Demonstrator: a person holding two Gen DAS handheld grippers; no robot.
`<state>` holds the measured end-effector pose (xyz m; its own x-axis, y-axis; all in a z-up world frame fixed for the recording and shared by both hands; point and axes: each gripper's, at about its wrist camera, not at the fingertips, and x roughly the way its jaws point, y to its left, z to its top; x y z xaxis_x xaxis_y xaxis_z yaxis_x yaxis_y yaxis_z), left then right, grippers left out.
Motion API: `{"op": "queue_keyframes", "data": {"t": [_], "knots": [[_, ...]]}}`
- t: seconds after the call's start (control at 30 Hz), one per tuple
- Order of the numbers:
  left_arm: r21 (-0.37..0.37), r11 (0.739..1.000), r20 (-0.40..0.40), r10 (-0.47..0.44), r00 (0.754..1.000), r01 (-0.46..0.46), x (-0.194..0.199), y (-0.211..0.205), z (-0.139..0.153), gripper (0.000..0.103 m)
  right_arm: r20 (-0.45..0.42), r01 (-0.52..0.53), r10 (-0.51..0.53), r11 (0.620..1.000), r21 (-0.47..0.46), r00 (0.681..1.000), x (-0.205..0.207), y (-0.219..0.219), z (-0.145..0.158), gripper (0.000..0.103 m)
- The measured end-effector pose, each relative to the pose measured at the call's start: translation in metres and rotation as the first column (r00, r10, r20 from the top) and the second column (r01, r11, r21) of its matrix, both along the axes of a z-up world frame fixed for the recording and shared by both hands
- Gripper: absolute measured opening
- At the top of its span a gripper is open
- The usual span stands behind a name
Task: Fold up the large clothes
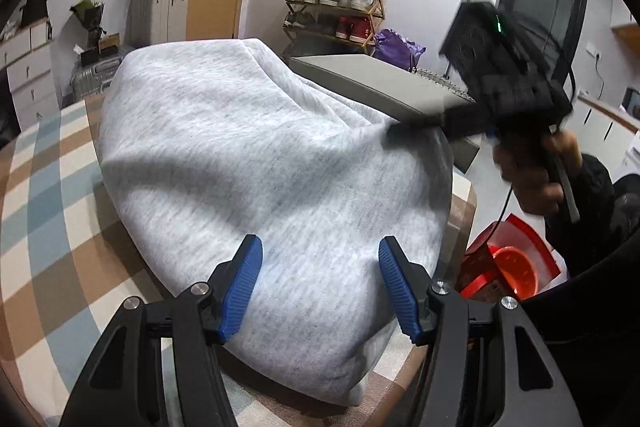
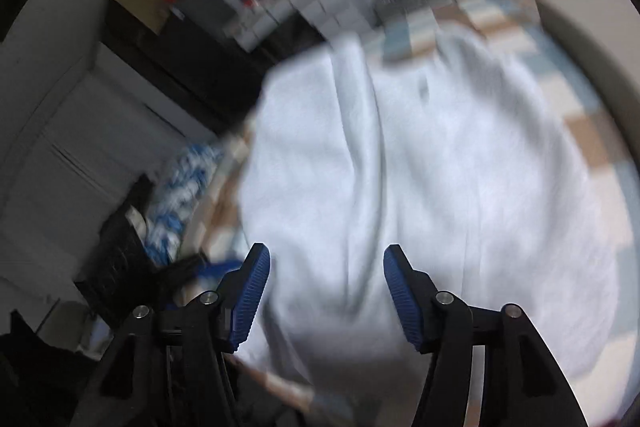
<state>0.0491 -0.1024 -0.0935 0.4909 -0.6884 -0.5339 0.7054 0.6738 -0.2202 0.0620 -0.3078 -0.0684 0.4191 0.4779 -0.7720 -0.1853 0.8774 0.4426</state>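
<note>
A large light-grey sweatshirt (image 1: 248,147) lies folded in a thick bundle on a table covered by a checked cloth (image 1: 48,227). My left gripper (image 1: 320,241) hovers open over the bundle's near end, its blue pads wide apart with only the cloth surface below them. At the sweatshirt's right edge a hand holds my right gripper (image 1: 404,129), which is blurred there. In the right wrist view the sweatshirt (image 2: 440,187) fills the middle with a long crease. My right gripper (image 2: 327,247) stands open above it, with nothing pinched between the pads.
A grey flat box (image 1: 360,79) lies on the table behind the sweatshirt. A red basin (image 1: 516,267) sits on the floor past the table's right edge. A shoe rack (image 1: 336,3) and suitcases (image 1: 160,11) line the far wall. A blue-white patterned cloth (image 2: 180,195) lies beside the table.
</note>
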Motion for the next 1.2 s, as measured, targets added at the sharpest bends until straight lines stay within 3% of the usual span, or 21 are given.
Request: {"op": "queue_keyframes", "data": {"t": [0.03, 0.17, 0.27, 0.33, 0.43, 0.5, 0.57, 0.63, 0.67, 0.77, 0.8, 0.87, 0.97, 1.03, 1.1, 1.17, 1.2], "knots": [[0.000, 1.000, -0.004, 0.003, 1.000, -0.003, 0.000, 0.000, 0.000, 0.055, -0.007, -0.007, 0.007, 0.998, -0.060, 1.000, -0.009, 0.005, -0.003, 0.060], [-0.009, 1.000, -0.002, 0.025, 1.000, -0.025, -0.007, 0.002, 0.002, 0.055, 0.023, -0.090, 0.094, 0.984, -0.155, 0.995, -0.038, 0.014, -0.011, 0.059], [-0.050, 0.998, -0.033, 0.039, 0.999, -0.041, 0.001, 0.008, 0.005, 0.055, 0.003, -0.121, 0.123, 0.976, -0.183, 0.992, -0.043, 0.017, -0.013, 0.060], [-0.061, 0.996, -0.051, 0.054, 0.997, -0.057, 0.003, 0.009, 0.004, 0.055, 0.047, -0.131, 0.141, 0.977, -0.167, 0.989, -0.046, 0.018, 0.003, 0.061], [-0.048, 0.997, -0.045, 0.058, 0.997, -0.061, 0.001, 0.006, 0.003, 0.055, 0.138, -0.116, 0.118, 0.993, -0.024, 0.983, -0.029, 0.010, 0.026, 0.067], [-0.026, 0.999, -0.032, 0.046, 0.998, -0.047, -0.005, 0.004, 0.001, 0.055, 0.131, -0.067, 0.058, 0.996, 0.062, 0.990, -0.006, 0.004, 0.025, 0.067], [0.016, 0.999, -0.001, 0.044, 0.999, -0.044, -0.010, -0.001, 0.000, 0.055, 0.069, -0.025, 0.021, 0.998, 0.062, 0.997, 0.016, 0.003, 0.009, 0.066], [0.053, 0.998, 0.017, 0.039, 0.999, -0.040, -0.014, -0.003, -0.003, 0.055, -0.033, -0.009, 0.012, 0.995, 0.104, 0.999, 0.034, 0.006, -0.019, 0.058], [0.060, 0.997, 0.021, 0.039, 0.999, -0.040, -0.015, -0.003, -0.004, 0.055, -0.044, 0.002, 0.004, 0.992, 0.129, 0.999, 0.036, 0.007, -0.026, 0.054], [0.057, 0.997, 0.018, 0.041, 0.999, -0.042, -0.015, 0.000, -0.005, 0.055, 0.035, 0.050, -0.056, 0.986, 0.160, 0.998, 0.031, 0.010, -0.023, 0.031], [0.054, 0.998, 0.017, 0.040, 0.999, -0.041, -0.015, 0.001, -0.005, 0.055, 0.088, 0.065, -0.079, 0.986, 0.154, 0.993, 0.025, 0.013, -0.017, 0.012], [0.050, 0.998, 0.012, 0.034, 0.999, -0.035, -0.014, 0.001, -0.005, 0.055, 0.211, 0.043, -0.077, 0.986, 0.160, 0.974, 0.013, 0.017, 0.003, 0.008], [0.043, 0.999, 0.010, 0.017, 1.000, -0.017, -0.014, 0.003, -0.003, 0.056, 0.394, -0.012, -0.046, 0.989, 0.145, 0.918, -0.012, 0.029, 0.037, 0.005], [0.019, 1.000, -0.016, 0.003, 1.000, -0.002, -0.012, 0.007, -0.003, 0.056, 0.449, -0.014, -0.044, 0.992, 0.124, 0.892, -0.013, 0.034, 0.043, 0.005], [0.030, 1.000, -0.032, 0.010, 0.999, -0.009, -0.010, 0.007, -0.007, 0.056, 0.400, 0.073, -0.097, 0.994, 0.075, 0.911, 0.003, 0.024, 0.028, 0.005], [0.037, 0.999, -0.036, 0.015, 0.999, -0.014, -0.011, 0.006, -0.009, 0.056, 0.275, 0.151, -0.156, 0.988, 0.038, 0.949, 0.021, 0.006, 0.002, 0.005], [0.040, 0.999, -0.033, 0.015, 0.999, -0.014, -0.013, 0.006, -0.009, 0.056, 0.239, 0.186, -0.191, 0.982, 0.040, 0.952, 0.024, -0.001, -0.006, 0.009]]}}
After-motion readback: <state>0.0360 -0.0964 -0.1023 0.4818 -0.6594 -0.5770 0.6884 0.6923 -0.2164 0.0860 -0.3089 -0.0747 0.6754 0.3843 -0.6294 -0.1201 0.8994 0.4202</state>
